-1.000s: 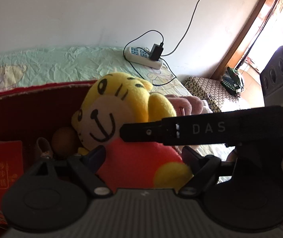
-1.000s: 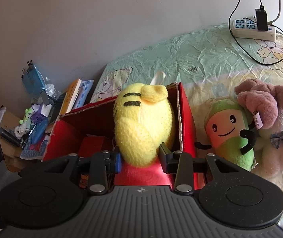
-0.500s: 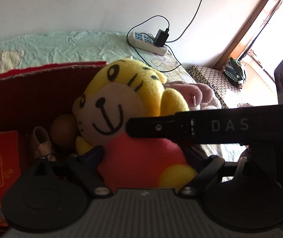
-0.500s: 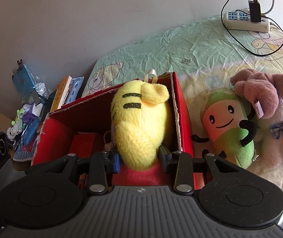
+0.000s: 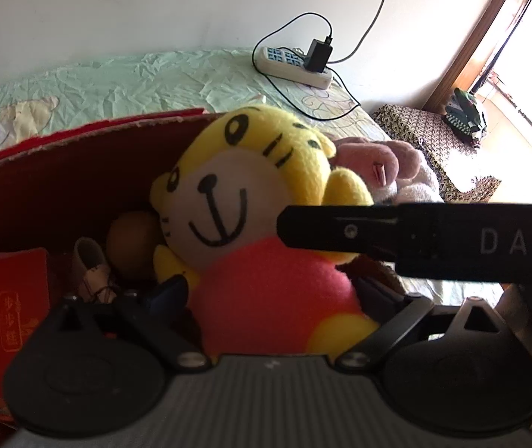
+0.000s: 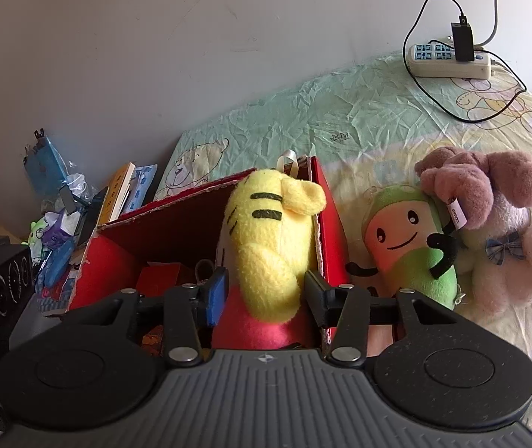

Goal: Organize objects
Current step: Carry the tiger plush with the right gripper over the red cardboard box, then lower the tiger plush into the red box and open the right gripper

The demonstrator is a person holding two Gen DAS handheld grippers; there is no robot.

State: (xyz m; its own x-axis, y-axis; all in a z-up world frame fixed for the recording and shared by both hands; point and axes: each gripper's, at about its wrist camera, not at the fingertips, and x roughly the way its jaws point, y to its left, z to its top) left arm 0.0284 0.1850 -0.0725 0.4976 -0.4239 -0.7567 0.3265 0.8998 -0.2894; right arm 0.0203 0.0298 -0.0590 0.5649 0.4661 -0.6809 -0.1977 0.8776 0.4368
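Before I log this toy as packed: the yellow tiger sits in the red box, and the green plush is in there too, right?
Not quite. The tiger is in the red box, but the green plush lies on the bed beside the box, as the right wrist view shows.

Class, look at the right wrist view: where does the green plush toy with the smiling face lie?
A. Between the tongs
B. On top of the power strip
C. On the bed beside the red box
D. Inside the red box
C: the green plush toy lies on the bed sheet, outside the red box, next to its wall.
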